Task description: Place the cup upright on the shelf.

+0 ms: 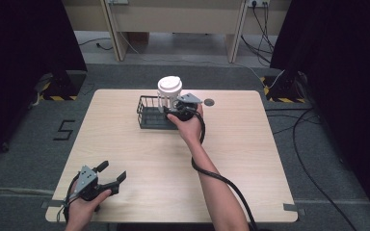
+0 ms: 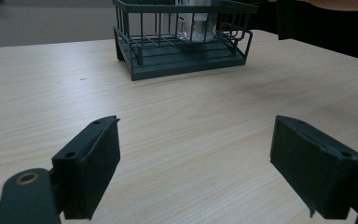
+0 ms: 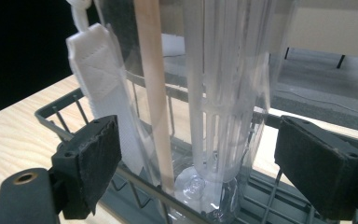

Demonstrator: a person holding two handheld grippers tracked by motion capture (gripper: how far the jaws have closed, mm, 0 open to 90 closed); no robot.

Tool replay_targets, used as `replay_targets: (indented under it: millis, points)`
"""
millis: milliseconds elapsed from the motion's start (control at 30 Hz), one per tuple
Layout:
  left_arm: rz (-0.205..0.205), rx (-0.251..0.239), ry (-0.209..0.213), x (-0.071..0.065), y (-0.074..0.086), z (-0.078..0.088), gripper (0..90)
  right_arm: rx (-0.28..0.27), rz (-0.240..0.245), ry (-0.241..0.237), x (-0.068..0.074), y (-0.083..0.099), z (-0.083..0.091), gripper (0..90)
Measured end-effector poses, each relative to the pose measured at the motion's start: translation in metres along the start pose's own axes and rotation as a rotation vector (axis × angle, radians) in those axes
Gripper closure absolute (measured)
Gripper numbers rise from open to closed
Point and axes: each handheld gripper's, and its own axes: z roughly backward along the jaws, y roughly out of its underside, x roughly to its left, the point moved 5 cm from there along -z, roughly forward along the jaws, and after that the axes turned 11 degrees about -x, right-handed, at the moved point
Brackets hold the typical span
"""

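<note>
The right gripper (image 1: 173, 109) is at the one clear bottle (image 1: 168, 94), which stands upright in the right end of the single dark wire basket (image 1: 147, 117) near the far middle of the table (image 1: 250, 159); its jaws are spread on either side of the bottle and do not yet press it. The step seems to be either placing or taking the bottle, so the next move must be a careful closing or a straight retreat. The left gripper (image 1: 111, 173) rests released at the near left corner, holding nothing.
</note>
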Motion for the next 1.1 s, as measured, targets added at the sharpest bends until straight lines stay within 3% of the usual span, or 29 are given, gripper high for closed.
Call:
replay_targets:
  millis: [467,1100]
  points:
    - [-0.004,0.003,0.002,-0.001,0.000,-0.001,15.4,0.003,0.026,-0.039,0.002,-0.010,0.023,14.9]
    - [-0.007,0.005,0.003,-0.002,0.000,-0.001,15.4,0.008,0.019,-0.055,0.000,-0.011,0.050,15.5]
